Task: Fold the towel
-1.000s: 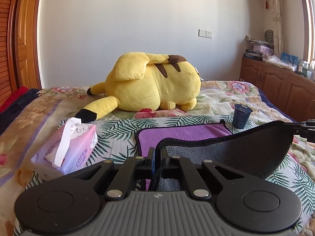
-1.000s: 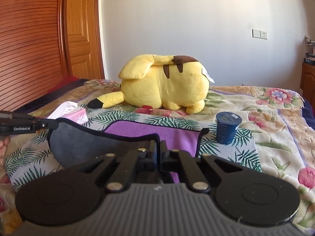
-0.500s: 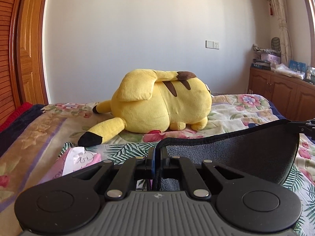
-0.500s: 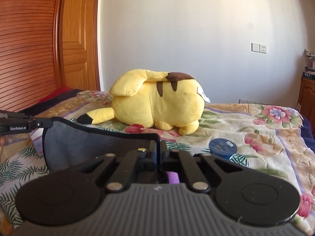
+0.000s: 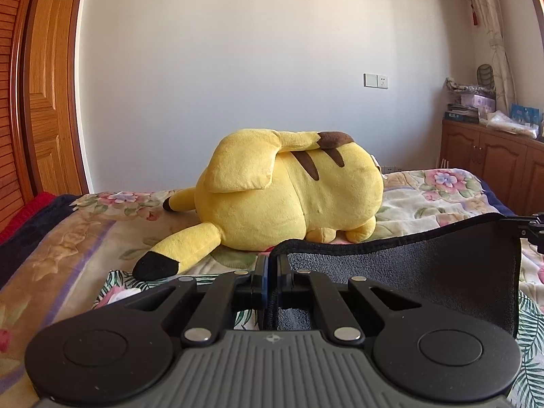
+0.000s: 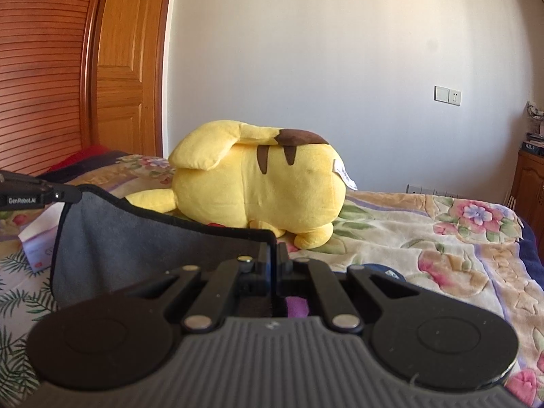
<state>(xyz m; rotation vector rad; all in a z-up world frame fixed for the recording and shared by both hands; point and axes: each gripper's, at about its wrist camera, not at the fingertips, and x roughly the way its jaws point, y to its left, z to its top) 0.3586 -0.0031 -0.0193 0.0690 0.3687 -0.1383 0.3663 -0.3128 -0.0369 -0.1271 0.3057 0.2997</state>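
Note:
The towel point(image 5: 408, 272) is grey on the side facing me, with a black hem and a purple face that shows as a sliver in the right wrist view point(image 6: 297, 306). It hangs stretched between my two grippers above the bed. My left gripper point(image 5: 271, 268) is shut on one top corner. My right gripper point(image 6: 273, 258) is shut on the other top corner; the towel point(image 6: 136, 248) spreads to its left. Each gripper's tip shows at the edge of the other's view, the right one point(image 5: 530, 227) and the left one point(image 6: 37, 195).
A big yellow plush toy point(image 5: 289, 197) lies on the flowered bedspread point(image 6: 425, 231) straight ahead. A tissue pack point(image 6: 37, 244) lies at the left, a dark blue cup point(image 6: 380, 268) peeks behind the right gripper. A wooden door point(image 6: 122, 68) and cabinet point(image 5: 493, 163) line the room.
Both grippers have lifted the towel's near edge and carried it forward toward the plush toy. The purple face on the bed, the tissue pack and the cup have dropped mostly out of sight.

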